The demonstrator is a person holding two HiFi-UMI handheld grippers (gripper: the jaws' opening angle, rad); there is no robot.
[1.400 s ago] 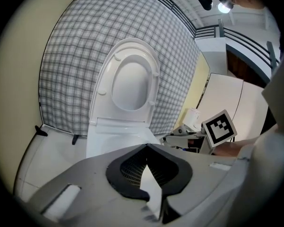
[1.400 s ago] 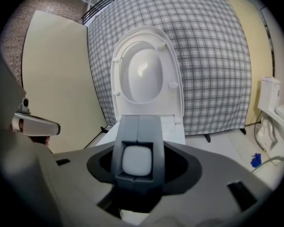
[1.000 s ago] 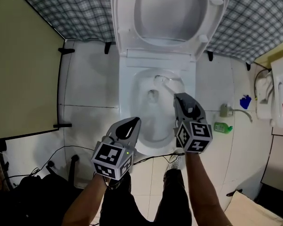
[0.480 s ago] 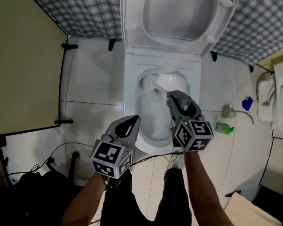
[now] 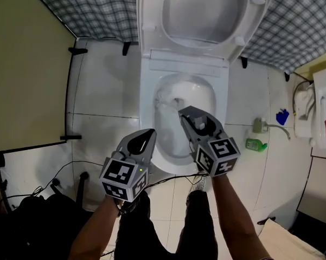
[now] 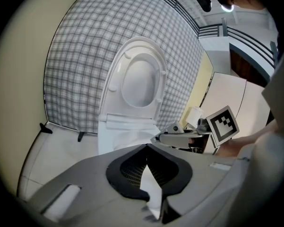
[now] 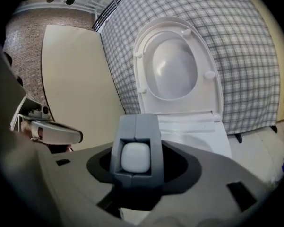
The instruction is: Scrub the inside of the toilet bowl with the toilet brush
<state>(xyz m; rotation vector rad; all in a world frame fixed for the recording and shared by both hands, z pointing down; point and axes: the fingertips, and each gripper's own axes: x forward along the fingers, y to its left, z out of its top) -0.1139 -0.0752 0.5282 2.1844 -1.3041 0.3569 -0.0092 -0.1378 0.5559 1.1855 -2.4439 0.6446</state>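
The white toilet (image 5: 146, 110) stands open, its seat and lid (image 5: 200, 10) raised against the checkered wall. My right gripper (image 5: 185, 115) hangs over the bowl, pointing down and left into it. It is shut on the toilet brush's white handle (image 7: 134, 157), which fills the gap between its jaws. The brush head (image 5: 167, 100) lies against the bowl's inner left side near the drain. My left gripper (image 5: 146, 136) hovers at the bowl's front left rim. Its jaws are together with nothing in them, and its tip (image 6: 147, 148) points at the toilet.
A beige partition (image 5: 21, 75) runs along the left. Black cables (image 5: 59, 180) trail over the white floor tiles at the lower left. To the right of the toilet are a green bottle (image 5: 256, 145), a valve with a hose (image 5: 260, 126) and a blue object (image 5: 282, 116).
My right gripper has swung left and further over the bowl, and the brush head has swept from the right side toward the left. The left gripper has barely shifted.
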